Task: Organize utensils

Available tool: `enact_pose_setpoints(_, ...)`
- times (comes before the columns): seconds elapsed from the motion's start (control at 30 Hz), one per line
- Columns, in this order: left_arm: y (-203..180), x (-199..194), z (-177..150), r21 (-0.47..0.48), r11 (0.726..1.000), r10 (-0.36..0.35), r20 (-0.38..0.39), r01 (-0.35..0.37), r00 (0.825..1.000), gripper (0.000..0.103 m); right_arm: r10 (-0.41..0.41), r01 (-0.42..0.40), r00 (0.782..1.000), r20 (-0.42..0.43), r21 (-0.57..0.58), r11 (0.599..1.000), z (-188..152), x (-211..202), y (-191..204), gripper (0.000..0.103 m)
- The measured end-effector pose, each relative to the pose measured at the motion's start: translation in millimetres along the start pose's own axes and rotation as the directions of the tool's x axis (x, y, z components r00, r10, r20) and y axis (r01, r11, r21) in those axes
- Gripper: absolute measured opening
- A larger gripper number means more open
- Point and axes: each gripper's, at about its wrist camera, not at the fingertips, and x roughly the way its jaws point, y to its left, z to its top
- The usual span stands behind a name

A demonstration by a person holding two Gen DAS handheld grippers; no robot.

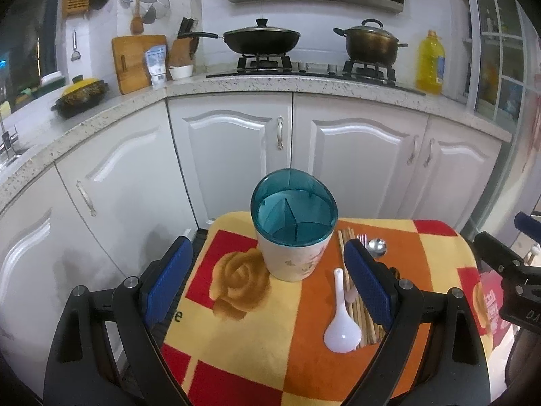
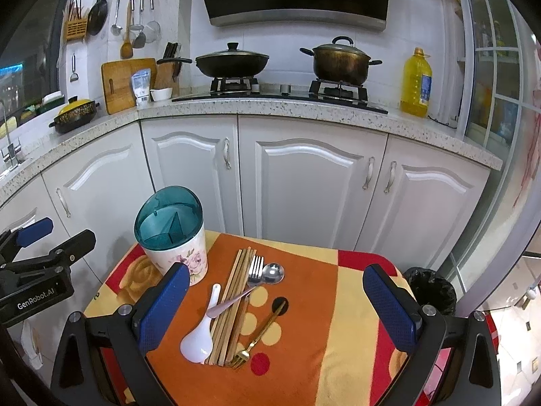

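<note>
A floral utensil holder (image 1: 293, 260) with a teal divided top (image 2: 169, 218) stands at the far left of a small cloth-covered table (image 2: 304, 304). Beside it lie wooden chopsticks (image 2: 233, 304), a white ceramic spoon (image 2: 199, 335), a steel spoon (image 2: 270, 275), a steel fork (image 2: 256, 270) and a gold fork (image 2: 257, 336). My left gripper (image 1: 267, 280) is open and empty, just in front of the holder. My right gripper (image 2: 275, 311) is open and empty above the utensils. The chopsticks (image 1: 355, 301) and white spoon (image 1: 341, 321) also show in the left wrist view.
White kitchen cabinets (image 2: 304, 182) stand close behind the table. A stove with a wok (image 2: 231, 61) and a pot (image 2: 339, 59) sits on the counter, next to an oil bottle (image 2: 416, 83). A black bin (image 2: 429, 291) is at the table's right.
</note>
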Motion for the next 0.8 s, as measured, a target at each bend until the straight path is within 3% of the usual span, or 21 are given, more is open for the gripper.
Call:
enact_pose_setpoints(0.37, -4.6, -1.0, 8.7, -0.024, 0.999, -0.031, -0.004, 0.031, 1.000, 0.088, 0.001, -0.001, 1.000, 0.013, 0.041, 0.999, 1.3, 4.1, -12.6, 0.103)
enact_pose_setpoints(0.8, -8.4, 11.7, 0.4, -0.020, 1.000, -0.024, -0.047, 0.023, 0.999, 0.088, 0.053, -0.050, 0.997, -0.064, 0.054, 0.997, -8.5, 18.9, -16.7, 0.103)
